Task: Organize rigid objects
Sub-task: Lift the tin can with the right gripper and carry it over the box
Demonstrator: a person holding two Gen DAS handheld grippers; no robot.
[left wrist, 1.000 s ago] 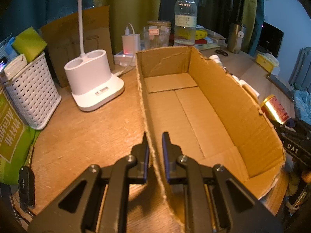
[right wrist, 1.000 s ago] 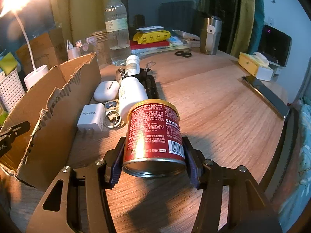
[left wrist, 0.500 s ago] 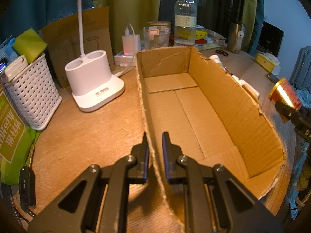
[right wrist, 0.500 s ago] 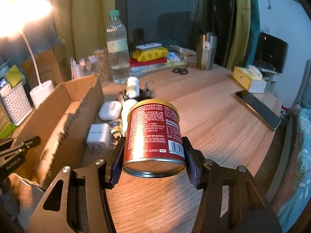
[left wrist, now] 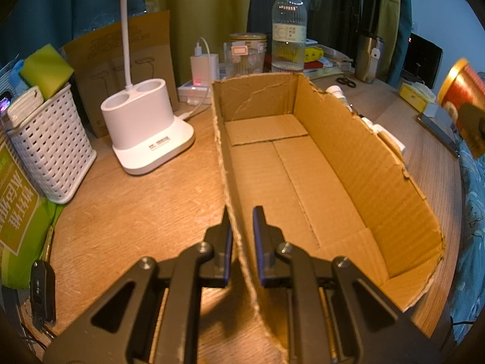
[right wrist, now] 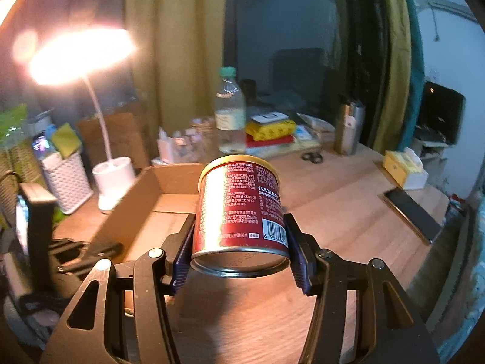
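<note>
My right gripper [right wrist: 239, 242] is shut on a red tin can [right wrist: 239, 209] with a gold rim and holds it up in the air, above the table and to the right of the open cardboard box [right wrist: 157, 200]. In the left wrist view the can [left wrist: 462, 91] shows at the far right, above the box's right wall. My left gripper [left wrist: 242, 236] is shut on the near left wall of the cardboard box [left wrist: 230, 182]. The box floor [left wrist: 288, 188] is bare.
A white lamp base [left wrist: 145, 127], a white basket [left wrist: 48, 139] and a green packet [left wrist: 18, 206] stand left of the box. A water bottle [left wrist: 288, 30], a jar [left wrist: 245, 51] and a steel mug [left wrist: 368, 54] stand behind. A phone [right wrist: 412, 212] lies at right.
My right gripper has lifted the can well above the table and swung it toward the box. My left gripper has held still on the box wall.
</note>
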